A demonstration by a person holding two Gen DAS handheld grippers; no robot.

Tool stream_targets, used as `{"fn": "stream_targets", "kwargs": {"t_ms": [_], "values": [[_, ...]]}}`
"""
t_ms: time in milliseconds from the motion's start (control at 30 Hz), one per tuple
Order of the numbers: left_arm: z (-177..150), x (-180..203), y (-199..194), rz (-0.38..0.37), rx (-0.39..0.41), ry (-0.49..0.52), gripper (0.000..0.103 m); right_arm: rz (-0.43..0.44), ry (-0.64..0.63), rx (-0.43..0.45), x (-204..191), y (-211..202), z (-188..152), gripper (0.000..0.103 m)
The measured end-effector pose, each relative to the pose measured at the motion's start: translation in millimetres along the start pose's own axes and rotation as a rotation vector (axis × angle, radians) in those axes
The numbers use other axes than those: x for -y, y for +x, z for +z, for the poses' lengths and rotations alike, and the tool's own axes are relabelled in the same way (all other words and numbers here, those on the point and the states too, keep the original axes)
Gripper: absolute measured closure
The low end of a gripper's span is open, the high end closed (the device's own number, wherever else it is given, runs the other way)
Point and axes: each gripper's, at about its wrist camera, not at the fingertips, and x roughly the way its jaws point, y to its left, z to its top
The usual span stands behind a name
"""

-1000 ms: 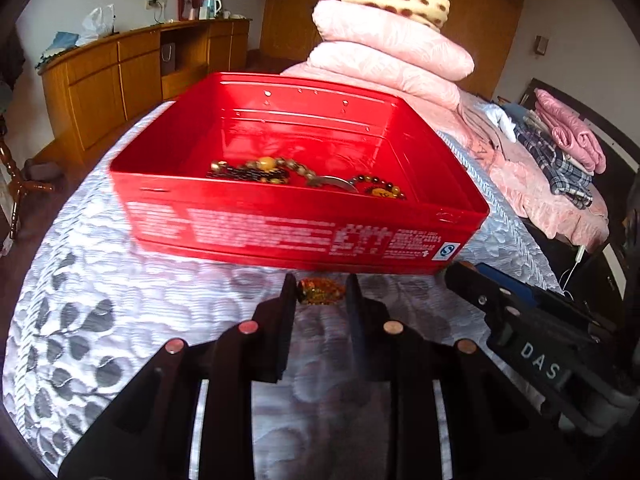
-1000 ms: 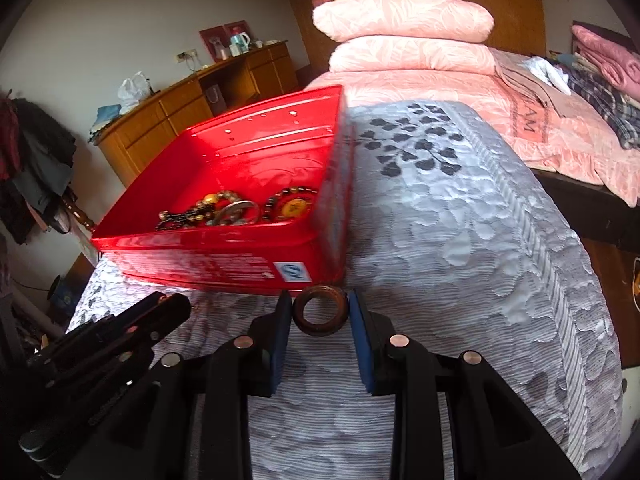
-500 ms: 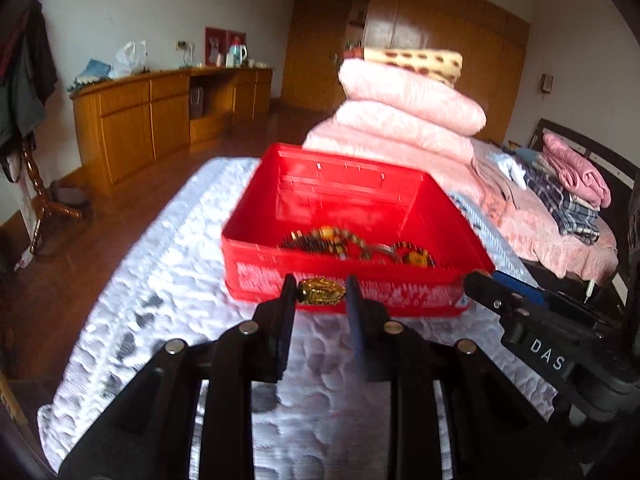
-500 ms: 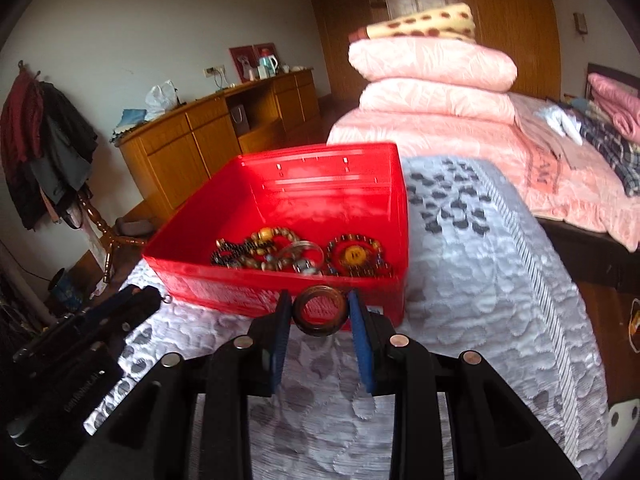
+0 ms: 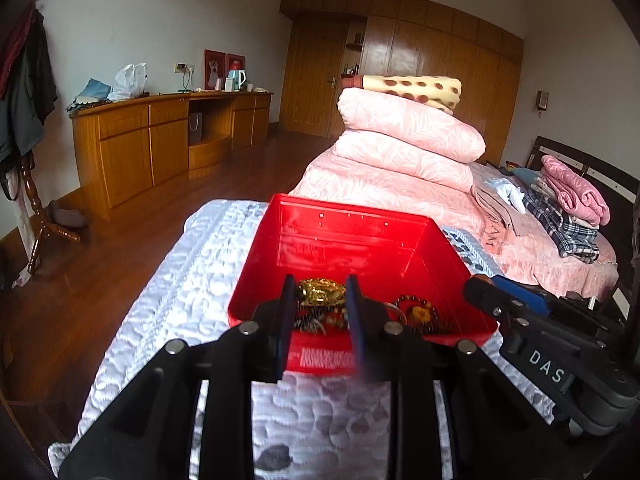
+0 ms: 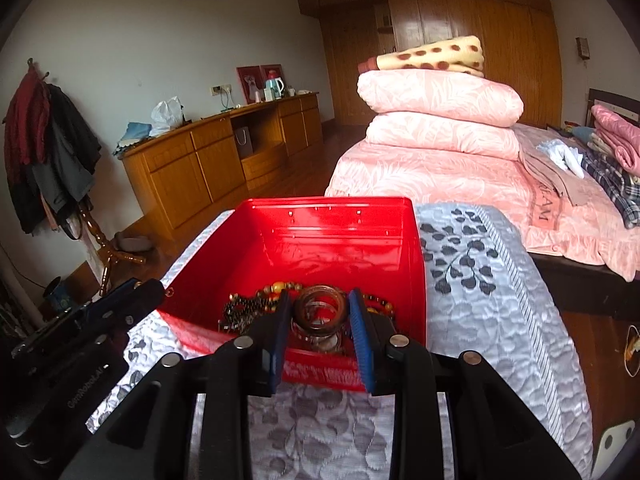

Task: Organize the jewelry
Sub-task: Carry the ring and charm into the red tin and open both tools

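A red box sits on the grey quilted bed and holds several bead strings and bangles. My left gripper is shut on a gold chain piece and holds it above the box's near edge. My right gripper is shut on a brown bangle and holds it above the box's near right part. A beaded bracelet with a yellow charm lies in the box. Each gripper shows at the edge of the other's view.
The quilted bedspread spreads around the box. Stacked pink quilts and folded clothes lie behind on the pink bed. A wooden sideboard stands at the left wall, across a wooden floor. A coat stand is at far left.
Both grippers have risen and moved forward with their pieces, from in front of the box's near wall to above its near edge. I now look down into the box.
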Motion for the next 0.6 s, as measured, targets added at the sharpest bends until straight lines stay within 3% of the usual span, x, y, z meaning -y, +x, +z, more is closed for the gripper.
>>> {"fn": "stream_targets", "kwargs": {"t_ms": [600], "values": [[30, -3, 43, 0.004, 0.021, 0.012, 0.080, -0.051, 0.007, 0.008, 14, 33, 27, 0.074]]}}
